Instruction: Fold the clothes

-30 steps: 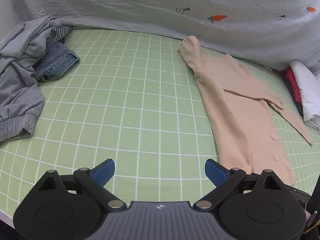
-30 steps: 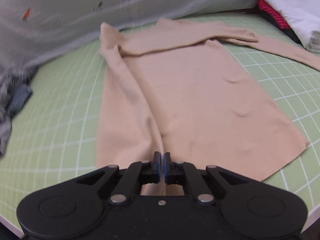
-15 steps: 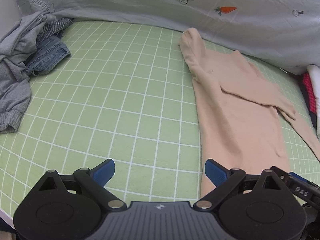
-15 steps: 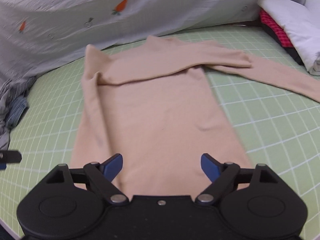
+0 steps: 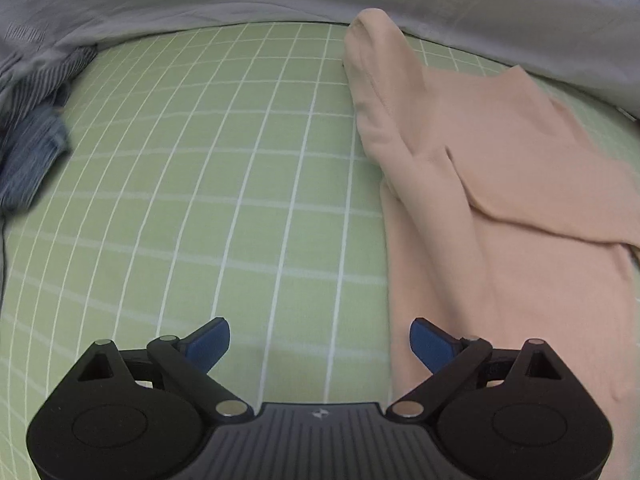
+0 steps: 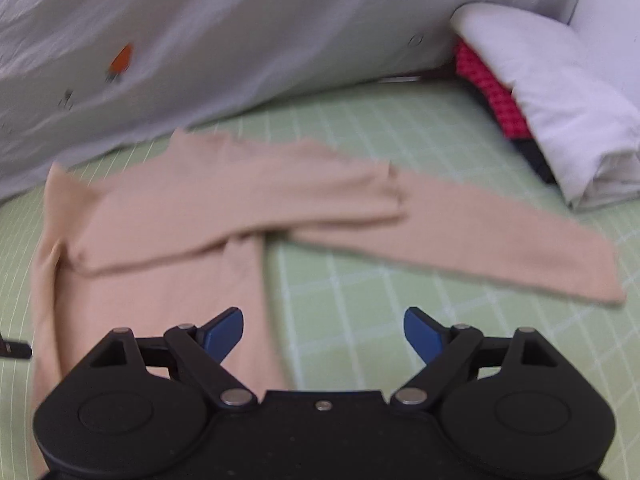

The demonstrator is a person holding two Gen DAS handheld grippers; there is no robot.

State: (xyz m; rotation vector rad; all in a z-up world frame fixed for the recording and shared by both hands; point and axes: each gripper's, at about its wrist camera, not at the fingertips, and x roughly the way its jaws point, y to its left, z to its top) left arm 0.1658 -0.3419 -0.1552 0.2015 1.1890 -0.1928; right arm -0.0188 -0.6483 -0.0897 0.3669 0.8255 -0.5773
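Note:
A beige long-sleeved top lies flat on the green gridded mat, one side folded inward with a sleeve laid across the body. In the right wrist view the top shows its other sleeve stretched out to the right on the mat. My left gripper is open and empty, low over the mat at the top's left edge. My right gripper is open and empty, above the top's right edge below the outstretched sleeve.
A heap of grey, striped and denim clothes lies at the mat's far left. A stack of folded white and red clothes sits at the far right. A pale sheet with carrot prints drapes along the back.
My right gripper has opened and let go of the top's hem, then moved forward and right towards the outstretched sleeve. My left gripper has moved forward along the top's left edge.

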